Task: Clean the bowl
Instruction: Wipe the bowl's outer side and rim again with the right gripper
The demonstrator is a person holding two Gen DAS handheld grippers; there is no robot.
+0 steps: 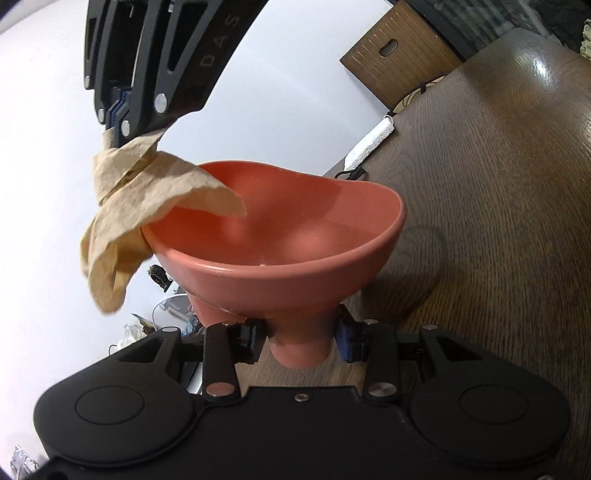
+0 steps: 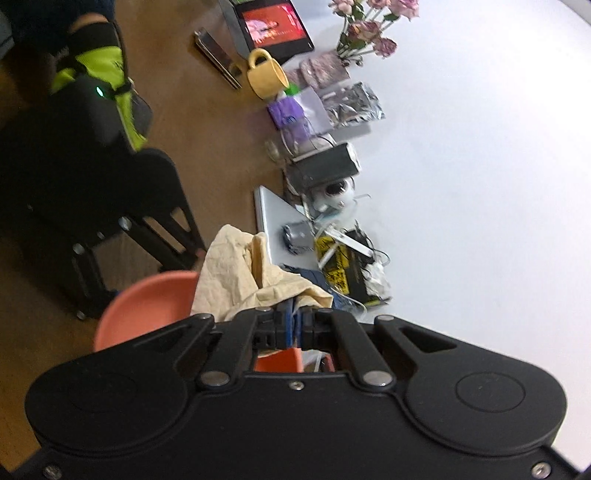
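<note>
Bowl [image 1: 280, 236], salmon-pink with a short round foot, is held up above a dark wooden table [image 1: 498, 206]; the left gripper [image 1: 301, 341] clamps that foot between its two fingers, so the open mouth tilts toward the camera. A crumpled tan cloth [image 1: 147, 206] drapes over the bowl's far left rim, part hanging outside and one corner reaching inside. The right gripper [image 1: 118, 122] comes in from the upper left with its fingers closed tightly on the top of the cloth. The table shows clear wood grain and a bright glare near its far corner, and a white textured bar with a black cord [image 1: 369, 146] lies along its edge. Beyond it stands a slatted wooden crate [image 1: 399, 59] against a plain white wall. From the right wrist view, the cloth [image 2: 243, 273] bunches just ahead of the closed fingers, with the bowl's rim [image 2: 147, 306] to its left. Along the wall sit a yellow mug [image 2: 266, 74], pink flowers [image 2: 369, 26], foil packets, a silver laptop [image 2: 277, 229] and tangled cables.
</note>
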